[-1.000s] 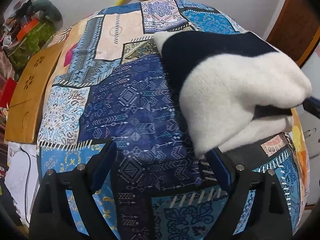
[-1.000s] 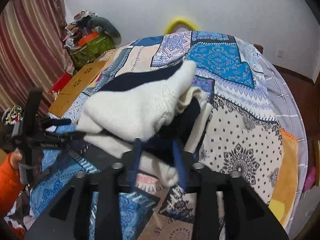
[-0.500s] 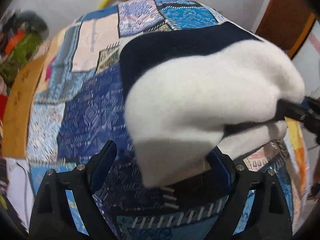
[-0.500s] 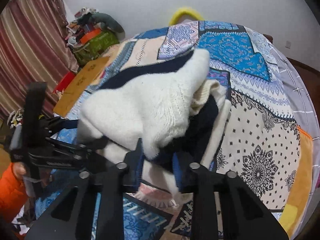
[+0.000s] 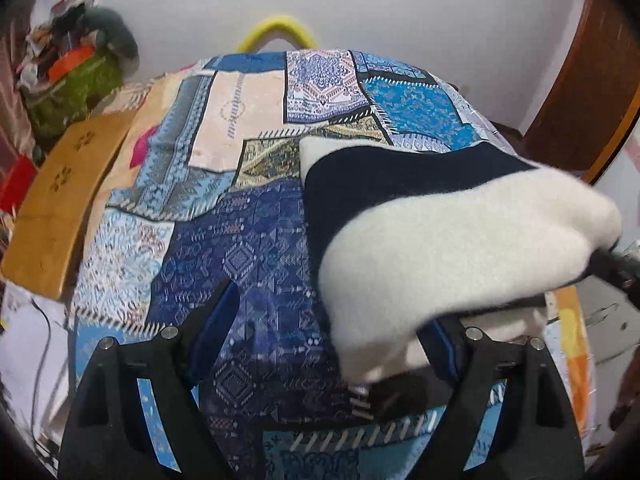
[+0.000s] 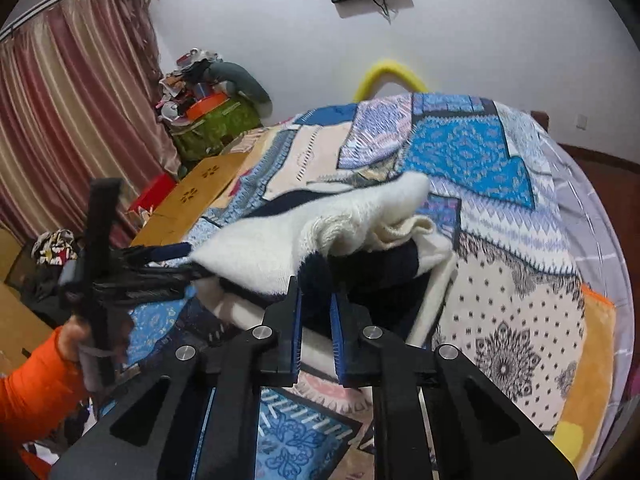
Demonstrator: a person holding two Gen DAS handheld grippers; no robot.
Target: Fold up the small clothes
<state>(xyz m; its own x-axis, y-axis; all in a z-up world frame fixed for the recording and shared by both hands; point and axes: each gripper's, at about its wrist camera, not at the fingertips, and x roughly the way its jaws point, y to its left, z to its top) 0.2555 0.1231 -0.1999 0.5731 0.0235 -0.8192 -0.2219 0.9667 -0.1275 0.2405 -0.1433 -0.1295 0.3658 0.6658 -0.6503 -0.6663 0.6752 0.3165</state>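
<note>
A white and navy knit sweater (image 5: pixel 440 240) lies bunched and partly folded on the patchwork bedspread (image 5: pixel 248 240). In the right wrist view the sweater (image 6: pixel 288 240) sits just ahead of my right gripper (image 6: pixel 315 304), whose blue-padded jaws stand close together around its navy edge. My left gripper (image 5: pixel 324 320) is open wide; the sweater's white fold drapes over its right finger (image 5: pixel 440 344). The left gripper also shows in the right wrist view (image 6: pixel 160 264), at the sweater's left end.
A wooden board (image 5: pixel 60 208) lies along the bed's left side. A cluttered green stand (image 6: pixel 212 124) and striped curtains (image 6: pixel 72 120) are at the left. A yellow hoop (image 6: pixel 388 76) is behind the bed. A wooden door (image 5: pixel 584 92) stands right.
The sweater's white fold has shifted right and settled lower in the left wrist view. The right gripper has tilted up, still pinching the navy edge. The left gripper stays open.
</note>
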